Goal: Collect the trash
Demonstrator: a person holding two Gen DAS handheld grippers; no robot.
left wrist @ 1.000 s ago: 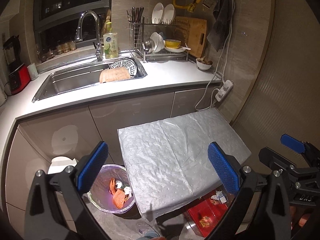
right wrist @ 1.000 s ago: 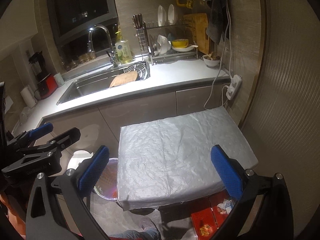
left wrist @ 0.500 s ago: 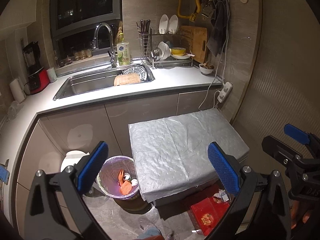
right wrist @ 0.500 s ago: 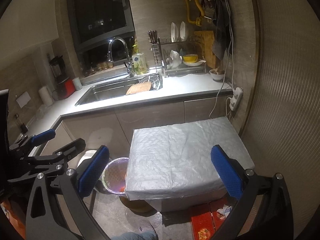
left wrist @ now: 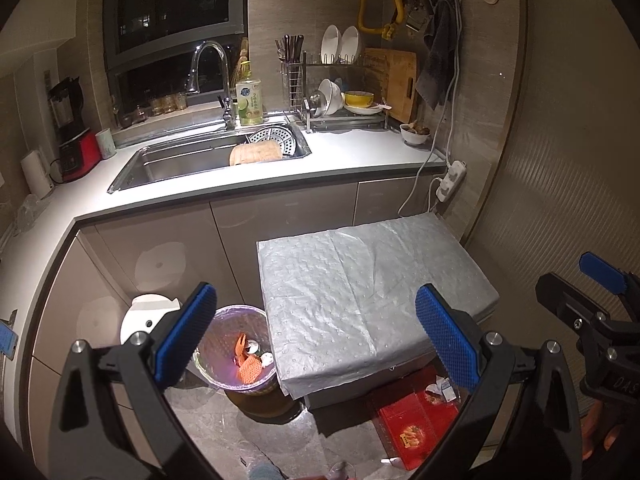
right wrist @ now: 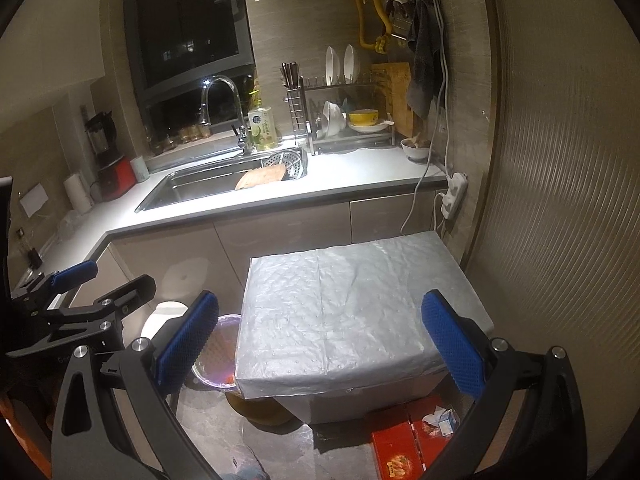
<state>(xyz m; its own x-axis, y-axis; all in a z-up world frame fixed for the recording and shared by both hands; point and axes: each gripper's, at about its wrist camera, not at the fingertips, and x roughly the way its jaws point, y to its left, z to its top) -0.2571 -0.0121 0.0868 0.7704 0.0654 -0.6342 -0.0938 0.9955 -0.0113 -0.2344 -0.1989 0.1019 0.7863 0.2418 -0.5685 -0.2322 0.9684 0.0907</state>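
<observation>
A small bin lined with a clear bag stands on the floor left of a low table draped in a silver padded sheet. Orange scraps, a can and white bits lie inside it. The bin is half hidden by the table in the right wrist view. My left gripper hangs open high above bin and table, holding nothing. My right gripper is also open and empty, well above the table. Each gripper shows at the edge of the other's view.
A red box with crumpled paper lies on the floor under the table's right end. A round white lid rests by the cabinet. Behind runs a counter with a sink, dish rack and power strip.
Both grippers have pulled back and up from the table, so the table and bin look smaller and more of the kitchen shows. Both stayed open and empty.
</observation>
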